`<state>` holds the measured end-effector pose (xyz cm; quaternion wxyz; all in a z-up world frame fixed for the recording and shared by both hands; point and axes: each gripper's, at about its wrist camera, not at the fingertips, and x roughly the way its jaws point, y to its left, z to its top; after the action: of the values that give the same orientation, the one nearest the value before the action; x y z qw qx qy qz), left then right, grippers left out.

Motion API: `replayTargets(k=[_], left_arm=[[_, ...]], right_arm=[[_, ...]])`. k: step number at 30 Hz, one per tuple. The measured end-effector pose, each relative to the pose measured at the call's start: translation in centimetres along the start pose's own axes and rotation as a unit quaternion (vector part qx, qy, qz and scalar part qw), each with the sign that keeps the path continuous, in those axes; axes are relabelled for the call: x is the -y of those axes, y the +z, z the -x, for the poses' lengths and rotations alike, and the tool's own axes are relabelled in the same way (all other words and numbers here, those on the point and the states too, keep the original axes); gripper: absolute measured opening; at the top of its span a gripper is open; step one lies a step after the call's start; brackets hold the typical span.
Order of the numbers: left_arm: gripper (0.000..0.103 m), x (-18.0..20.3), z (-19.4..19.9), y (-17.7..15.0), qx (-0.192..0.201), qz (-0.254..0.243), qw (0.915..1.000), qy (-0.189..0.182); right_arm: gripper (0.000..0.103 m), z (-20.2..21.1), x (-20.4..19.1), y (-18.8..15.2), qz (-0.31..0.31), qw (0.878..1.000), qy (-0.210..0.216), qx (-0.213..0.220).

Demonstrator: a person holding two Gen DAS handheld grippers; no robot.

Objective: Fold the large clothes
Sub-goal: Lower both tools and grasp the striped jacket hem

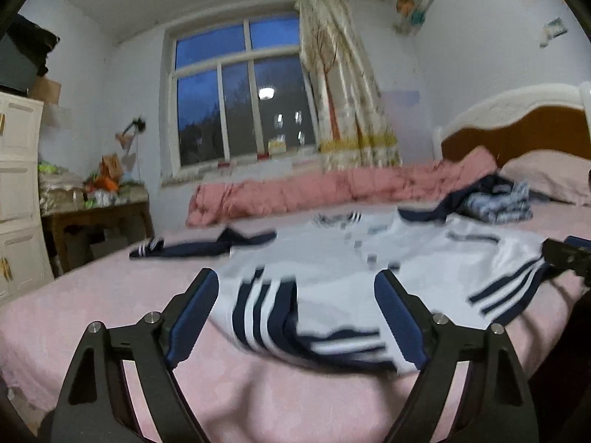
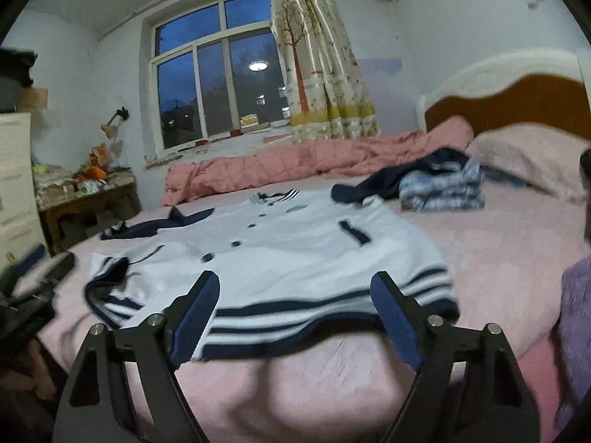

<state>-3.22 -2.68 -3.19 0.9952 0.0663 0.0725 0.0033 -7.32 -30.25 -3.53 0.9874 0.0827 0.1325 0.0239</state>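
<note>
A white jacket (image 2: 288,254) with navy sleeves, navy buttons and a navy-striped hem lies flat, front up, on the pink bed (image 2: 498,251). It also shows in the left wrist view (image 1: 332,258). Its left sleeve (image 1: 207,247) stretches out to the side. My left gripper (image 1: 295,284) is open and empty, just above the hem's left corner. My right gripper (image 2: 295,284) is open and empty, over the middle of the striped hem. The right gripper also shows at the right edge of the left wrist view (image 1: 569,254), and the left gripper at the left edge of the right wrist view (image 2: 33,277).
A pile of folded blue-and-white clothes (image 2: 443,188) lies behind the jacket, near a pink pillow (image 2: 532,155). A rolled pink quilt (image 2: 295,162) runs along the far side under the window. A cluttered wooden table (image 2: 85,199) and white drawers (image 1: 18,192) stand at left.
</note>
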Motion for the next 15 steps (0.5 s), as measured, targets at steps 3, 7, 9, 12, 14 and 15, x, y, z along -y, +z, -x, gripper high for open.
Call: replayTargets(k=[3,7,9,12,14,15], left_arm=[[0.083,0.1,-1.3,-1.3,-0.049,0.011,0.9987,0.002],[0.08,0.1,-3.9,-1.9,-0.114,0.032,0.9929,-0.01],[0.08,-0.2,-5.6,-2.2,-0.163,0.054,0.9847,-0.032],[0.08,-1.3,-7.0,-2.8,-0.194,0.094,0.976,-0.033],[0.08,-2.1,-7.8,-3.2,-0.204,0.116,0.9715,-0.033],[0.08,-2.4,-8.1,-3.3,-0.206,0.124,0.9703,-0.03]], right_arm=[[0.085,0.1,-0.2,-1.6,-0.031,0.999,0.023,-0.034],[0.077,-1.6,-0.7,-3.0,-0.034,0.996,0.028,-0.078],[0.076,-2.5,-0.3,-2.9,-0.042,0.995,0.024,-0.09],[0.068,-4.2,0.8,-2.3,-0.054,0.992,0.0,-0.113],[0.062,-5.1,1.8,-2.0,-0.066,0.99,-0.007,-0.123],[0.056,-5.5,2.3,-1.8,-0.07,0.989,-0.015,-0.131]])
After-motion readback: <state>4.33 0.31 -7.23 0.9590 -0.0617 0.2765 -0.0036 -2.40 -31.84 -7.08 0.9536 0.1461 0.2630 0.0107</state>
